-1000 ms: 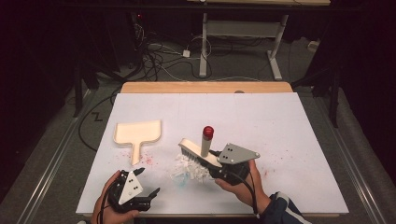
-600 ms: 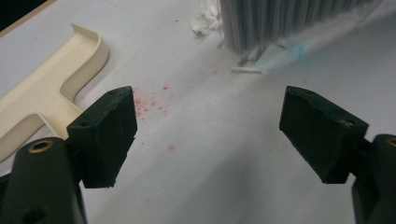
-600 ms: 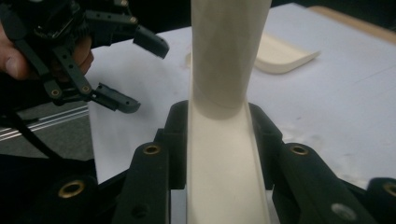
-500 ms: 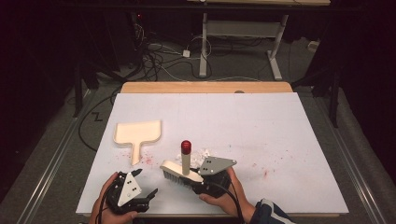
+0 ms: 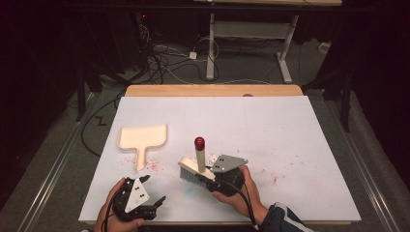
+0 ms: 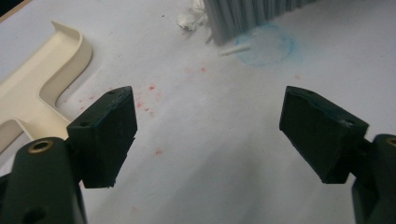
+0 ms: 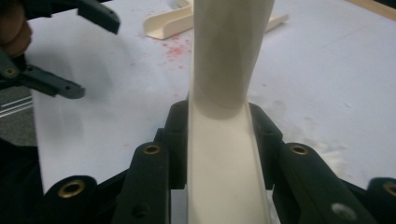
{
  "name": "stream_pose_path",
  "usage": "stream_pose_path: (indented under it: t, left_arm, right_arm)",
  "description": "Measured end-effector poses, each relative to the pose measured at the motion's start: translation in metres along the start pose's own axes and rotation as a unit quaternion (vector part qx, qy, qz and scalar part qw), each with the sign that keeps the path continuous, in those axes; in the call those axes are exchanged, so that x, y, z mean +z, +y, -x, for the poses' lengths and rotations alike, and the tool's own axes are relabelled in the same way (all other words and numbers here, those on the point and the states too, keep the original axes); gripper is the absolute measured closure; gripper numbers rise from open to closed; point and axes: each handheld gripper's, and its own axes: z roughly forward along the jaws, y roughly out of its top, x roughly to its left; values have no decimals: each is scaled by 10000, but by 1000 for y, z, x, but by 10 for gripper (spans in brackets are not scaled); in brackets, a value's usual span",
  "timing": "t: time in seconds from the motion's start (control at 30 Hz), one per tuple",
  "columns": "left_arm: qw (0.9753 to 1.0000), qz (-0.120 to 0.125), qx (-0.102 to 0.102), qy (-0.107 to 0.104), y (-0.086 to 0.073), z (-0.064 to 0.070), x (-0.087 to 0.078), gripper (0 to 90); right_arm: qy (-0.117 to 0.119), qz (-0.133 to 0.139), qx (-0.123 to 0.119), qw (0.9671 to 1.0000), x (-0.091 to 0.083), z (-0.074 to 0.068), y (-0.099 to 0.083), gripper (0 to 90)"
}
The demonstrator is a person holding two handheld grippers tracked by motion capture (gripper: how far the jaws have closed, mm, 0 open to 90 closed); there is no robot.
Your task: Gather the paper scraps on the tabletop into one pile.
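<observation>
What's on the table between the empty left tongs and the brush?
Mostly bare white table: the left gripper view shows only red specks between the left tongs and the brush bristles.

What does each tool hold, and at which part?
The right tool grips the brush by the base of its handle. The left tool is open and holds nothing.

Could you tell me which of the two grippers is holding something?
The right gripper: its jaws clamp the brush, while the left gripper is open.
</observation>
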Motion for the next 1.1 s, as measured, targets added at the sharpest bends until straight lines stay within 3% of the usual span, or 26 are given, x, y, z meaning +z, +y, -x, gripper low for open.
stream_pose_path:
  t: [0.1, 0.23, 0.4, 0.53, 0.77, 0.97, 1.1]
  left_arm:
    - [10000, -3, 19, -23, 1, 0, 1, 179]
    - [10000, -20, 49, -40, 1, 1, 2, 179]
    - [10000, -25, 61, -40, 1, 1, 1, 179]
    - [10000, -25, 66, -35, 1, 1, 1, 179]
    - [9999, -46, 74, -62, 1, 2, 2, 179]
    - [9999, -89, 105, -77, 2, 3, 2, 179]
    - [9999, -95, 106, -78, 3, 4, 3, 179]
  right_arm:
    - [-152, 46, -66, 9999, -6, 7, -2, 682]
    - [-113, 229, -50, 9997, -18, 14, 1, 682]
    - [0, 517, -176, 9985, -45, 18, 9, 681]
    - [64, 556, -301, 9980, -69, 21, 9, 681]
    - [136, 332, -414, 9985, -103, 27, -8, 681]
    - [649, -93, -752, 9950, -121, 25, -31, 681]
    - [988, -361, -789, 9913, -112, 19, -45, 681]
